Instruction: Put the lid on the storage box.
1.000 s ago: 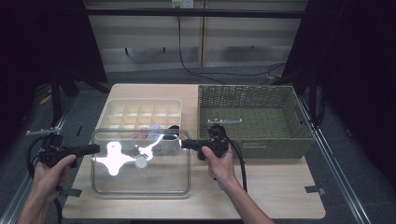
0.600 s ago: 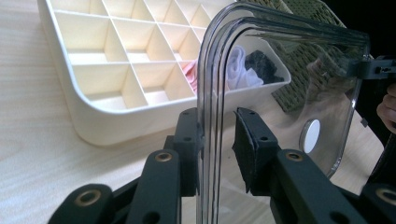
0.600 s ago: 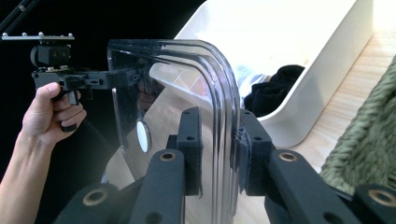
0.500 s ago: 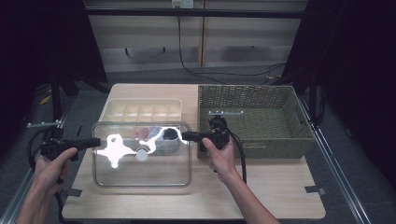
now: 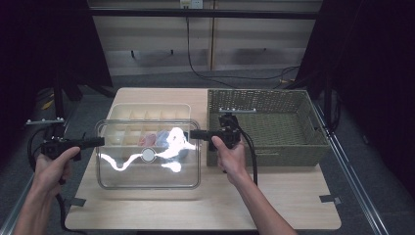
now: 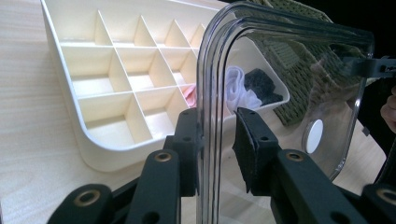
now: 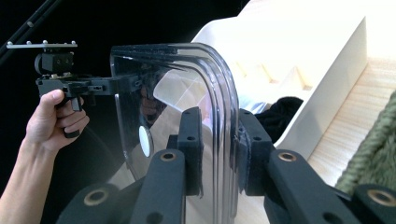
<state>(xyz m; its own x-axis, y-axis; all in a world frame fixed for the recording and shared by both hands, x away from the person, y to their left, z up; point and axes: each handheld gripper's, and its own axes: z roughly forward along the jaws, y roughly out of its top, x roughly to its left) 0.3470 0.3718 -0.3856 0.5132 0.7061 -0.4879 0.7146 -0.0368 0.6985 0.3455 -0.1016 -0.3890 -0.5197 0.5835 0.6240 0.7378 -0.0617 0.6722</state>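
Observation:
A clear plastic lid [image 5: 147, 171] with a white round spot hangs level between my two grippers, over the front part of a cream compartment tray [image 5: 147, 110]. My left gripper [image 5: 100, 141] is shut on the lid's left rim [image 6: 208, 116]. My right gripper [image 5: 192, 133] is shut on its right rim [image 7: 224, 107]. Through the lid I see pink, white and dark cloth pieces [image 5: 161, 138] in the tray's near cells. In the left gripper view a white piece [image 6: 236, 84] and a black piece [image 6: 261, 84] lie in the tray [image 6: 107, 79].
A green woven basket [image 5: 288, 147] stands right of the tray, close behind the right hand. The wooden table [image 5: 284, 196] has bare room in front. Cables trail from both grippers. Dark floor and stands surround the table.
Both grippers have carried the lid away from the table's front edge toward the tray, so that it now overlaps the tray's near rows. Both holds on the lid are unchanged.

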